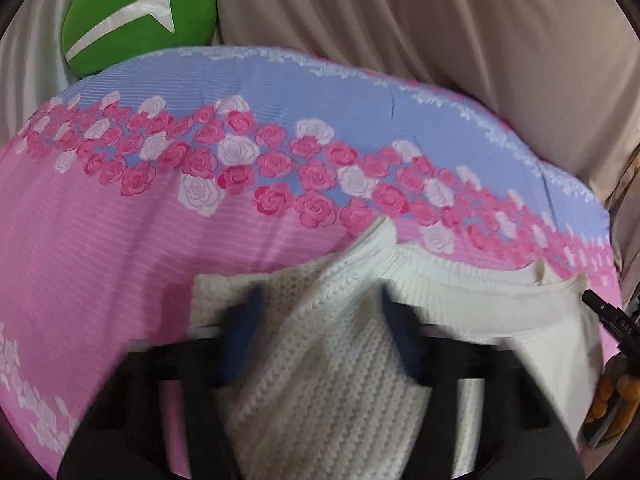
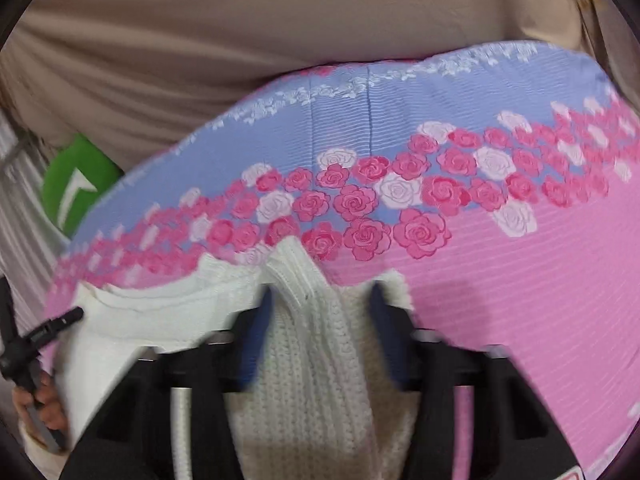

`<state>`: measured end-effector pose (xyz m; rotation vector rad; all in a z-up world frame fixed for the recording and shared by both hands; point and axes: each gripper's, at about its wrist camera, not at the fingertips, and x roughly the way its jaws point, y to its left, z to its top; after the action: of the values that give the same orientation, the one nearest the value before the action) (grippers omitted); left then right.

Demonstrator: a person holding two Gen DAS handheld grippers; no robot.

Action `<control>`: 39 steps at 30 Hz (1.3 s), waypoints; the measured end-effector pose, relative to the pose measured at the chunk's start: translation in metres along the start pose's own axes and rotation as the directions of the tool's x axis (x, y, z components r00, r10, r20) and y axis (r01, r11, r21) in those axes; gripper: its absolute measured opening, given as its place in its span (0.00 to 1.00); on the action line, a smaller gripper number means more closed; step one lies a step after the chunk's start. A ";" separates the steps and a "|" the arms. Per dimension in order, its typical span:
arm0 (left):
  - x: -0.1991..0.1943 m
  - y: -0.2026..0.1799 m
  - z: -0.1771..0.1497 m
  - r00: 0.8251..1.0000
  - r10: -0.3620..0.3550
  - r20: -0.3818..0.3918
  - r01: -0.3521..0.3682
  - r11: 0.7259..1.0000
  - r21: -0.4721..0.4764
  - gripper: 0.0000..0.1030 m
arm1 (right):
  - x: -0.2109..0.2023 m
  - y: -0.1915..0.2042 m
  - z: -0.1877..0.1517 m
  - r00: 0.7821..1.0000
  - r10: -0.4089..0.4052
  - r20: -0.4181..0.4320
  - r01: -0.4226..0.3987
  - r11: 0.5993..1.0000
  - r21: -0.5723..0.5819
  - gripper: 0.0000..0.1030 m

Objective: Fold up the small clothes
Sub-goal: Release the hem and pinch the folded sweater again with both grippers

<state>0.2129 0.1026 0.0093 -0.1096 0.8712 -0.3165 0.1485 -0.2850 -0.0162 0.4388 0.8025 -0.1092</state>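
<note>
Left gripper [image 1: 320, 320] pinching white knit sweater [image 1: 320, 380]. Right gripper [image 2: 320, 312] pinching the same sweater too. Sweater bunched up and lifted over pink rose bedsheet [image 1: 120, 240]. Farther back, green cushion [image 1: 136, 16] beside tan curtain [image 1: 400, 12].

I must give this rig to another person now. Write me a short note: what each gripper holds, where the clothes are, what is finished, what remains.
Left gripper: closed on a bunch of the white knit sweater.
Right gripper: knit is bunched between its fingers too; it looks gripped.
Sweater: on the pink and blue rose bedspread, near edge, ribbed collar between the two grippers. Both views are blurred.
Done: both sides are taken up.
Left: the fold itself is not finished; carry the held parts over, lay them flat, release. A green cushion lies beyond the bedspread, out of the way.
</note>
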 end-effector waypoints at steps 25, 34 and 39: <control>-0.068 0.004 -0.039 0.980 0.091 0.178 -0.094 0.996 0.009 0.09 | -0.080 -0.005 -0.020 0.983 0.050 0.178 -0.052 0.999 0.008 0.10; -0.087 -0.086 -0.104 0.994 -0.079 0.078 0.061 0.976 0.208 0.16 | -0.070 0.161 -0.145 0.913 0.378 -0.151 -0.407 0.845 -0.346 0.12; -0.082 -0.044 -0.134 0.999 -0.041 0.032 0.036 0.989 0.141 0.16 | -0.065 0.105 -0.163 0.951 0.264 -0.158 -0.300 0.910 -0.287 0.02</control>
<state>0.0505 0.0916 -0.0067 -0.0007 0.8101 -0.4097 0.0210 -0.1259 -0.0331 0.2619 0.8453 0.3126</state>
